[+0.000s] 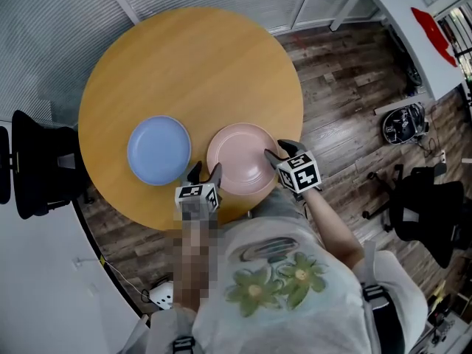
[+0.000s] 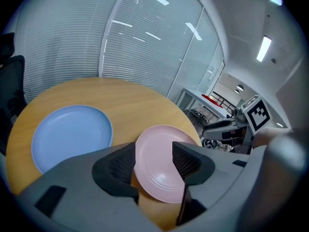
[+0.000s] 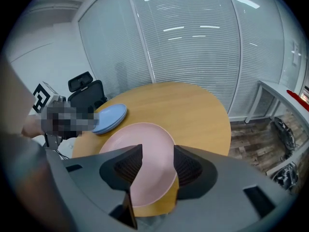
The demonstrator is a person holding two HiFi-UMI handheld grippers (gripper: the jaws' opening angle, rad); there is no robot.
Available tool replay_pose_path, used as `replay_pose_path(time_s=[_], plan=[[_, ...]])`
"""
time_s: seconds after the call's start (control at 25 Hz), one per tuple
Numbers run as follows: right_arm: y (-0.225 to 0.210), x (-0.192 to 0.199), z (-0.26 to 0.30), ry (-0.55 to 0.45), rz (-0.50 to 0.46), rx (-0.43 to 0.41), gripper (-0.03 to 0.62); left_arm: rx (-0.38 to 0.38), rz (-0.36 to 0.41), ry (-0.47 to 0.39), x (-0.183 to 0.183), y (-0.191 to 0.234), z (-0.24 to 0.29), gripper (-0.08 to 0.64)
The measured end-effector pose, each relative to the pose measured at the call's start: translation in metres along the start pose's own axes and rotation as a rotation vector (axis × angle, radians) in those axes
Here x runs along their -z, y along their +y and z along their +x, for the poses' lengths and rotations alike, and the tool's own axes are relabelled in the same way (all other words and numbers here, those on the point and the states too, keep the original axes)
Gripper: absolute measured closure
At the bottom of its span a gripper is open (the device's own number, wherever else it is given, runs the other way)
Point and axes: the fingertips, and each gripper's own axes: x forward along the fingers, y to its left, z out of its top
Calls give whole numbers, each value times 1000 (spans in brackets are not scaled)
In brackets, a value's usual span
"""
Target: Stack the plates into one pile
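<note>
**Surroundings.** Round wooden desk on a plank floor. A black chair stands close to the desk's left edge, and a second black chair stands well apart at the right. A white desk carrying a red item fills the far right corner. Slatted blinds run behind.

**Items.**
- Blue plate: round and shallow, lying flat on the desk, left of centre.
- Pink plate: same form, with faint concentric rings. It lies flat just to the right of the blue one, with a strip of bare wood between them (not touching).

**Tools.**
- Left hand-held gripper: at the pink plate's near-left rim, jaws spread, gripping nothing.
- Right hand-held gripper: at the same plate's right rim, jaws likewise spread and empty.
- Whether any pad grazes the rim is hard to judge.

**Edges and room.** The pink plate sits near the desk's near edge, by the person's torso. The far half of the desk is open wood.
</note>
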Motion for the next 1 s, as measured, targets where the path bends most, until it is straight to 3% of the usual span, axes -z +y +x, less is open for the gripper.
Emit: replay_pose_path(time_s=[1.0], plan=[[-37,54,56,238,5,-3,407,-89,-78,202,53,28,56,318]])
